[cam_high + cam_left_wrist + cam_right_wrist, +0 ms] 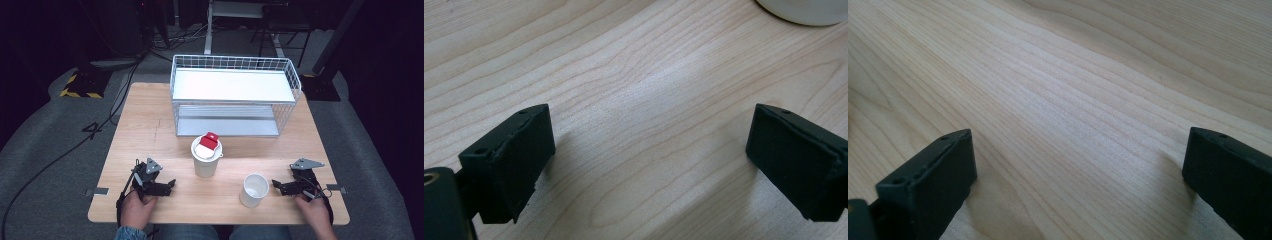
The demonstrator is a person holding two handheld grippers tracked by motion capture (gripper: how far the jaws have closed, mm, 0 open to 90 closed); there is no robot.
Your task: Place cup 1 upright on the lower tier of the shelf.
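Resting low on the bench (150,130), both claws stand wide with nothing between their jaws: the left claw (170,184) lies to the left of the lidded cup (205,156), the right claw (275,186) just right of the open cup (253,190). The lidded cup is the landmark; it stands near the bench's middle, in front of the wire rack (235,95), with a red piece (209,141) on its white lid. The open cup sits to its right and nearer the person, apart from it. In the left gripper view the left claw (649,150) points over bare wood, a white cup base (804,10) at the top edge; the right claw (1078,170) likewise faces plain wood. Both cups look like light, thin-walled paper, easily crushed or tipped, probably a little slippery. A gentle hold across the mid-wall, below the rim, seems safest.
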